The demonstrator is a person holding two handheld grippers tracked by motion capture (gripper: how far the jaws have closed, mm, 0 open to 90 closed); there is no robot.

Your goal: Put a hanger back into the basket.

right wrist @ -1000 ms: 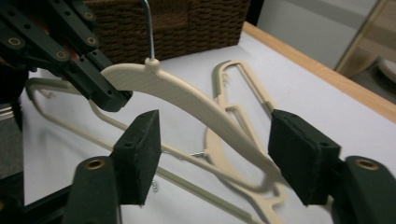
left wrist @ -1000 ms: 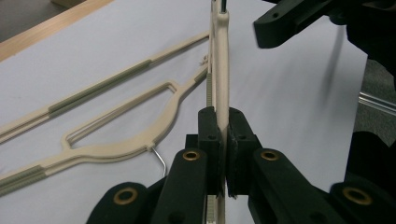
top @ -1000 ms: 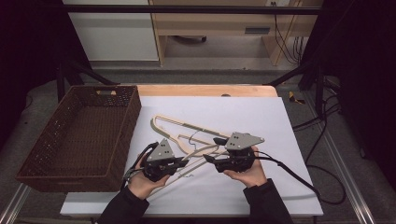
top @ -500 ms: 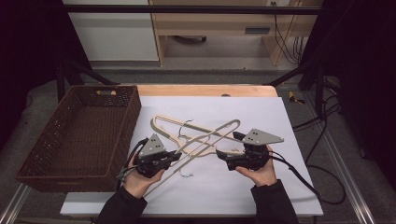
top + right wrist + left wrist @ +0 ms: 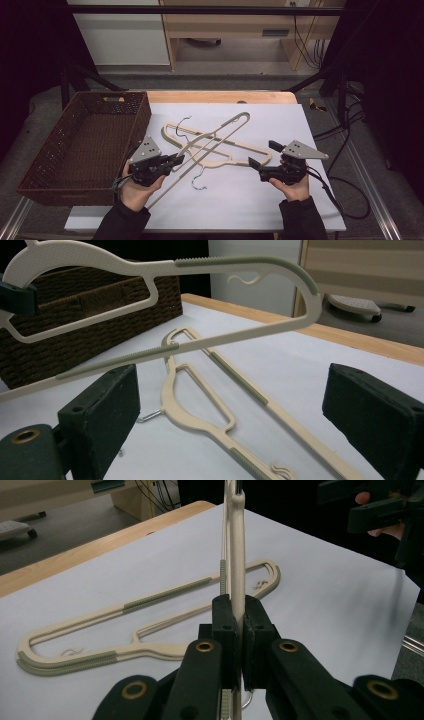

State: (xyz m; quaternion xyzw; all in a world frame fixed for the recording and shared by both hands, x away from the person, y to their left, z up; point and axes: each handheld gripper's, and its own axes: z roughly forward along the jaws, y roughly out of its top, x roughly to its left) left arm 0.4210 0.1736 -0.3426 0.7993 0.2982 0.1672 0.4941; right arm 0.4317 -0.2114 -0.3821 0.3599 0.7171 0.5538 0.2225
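Upper hanger: cream plastic, tilted, one end raised off the desk toward its far edge, the other pinched in the left claw near the desk's left edge. Left gripper view shows the pads pressed tight on a thin bar of it.

Lower hanger: flat on the desk's middle, crossing beneath the raised one. Cannot tell whether the two touch at the crossing. Metal hook sits near the desk's near side; which hanger it belongs to is unclear.

Right claw: has just been opening, now spread wide, nothing between the pads, poised just beside the lower hanger's right end.

Basket: brown wicker, empty, at the desk's left edge.

Risks, as I judge them:
- One-claw grip on a narrow, smooth bar, far from the hanger's middle; the long free end could lever it round or slip out on a swing.
- If the hangers catch at the crossing, lifting could drag the lower one across the desk.
- The long hanger may strike the basket rim going in.
- Right claw closing skew on the flat hanger might skid it away.
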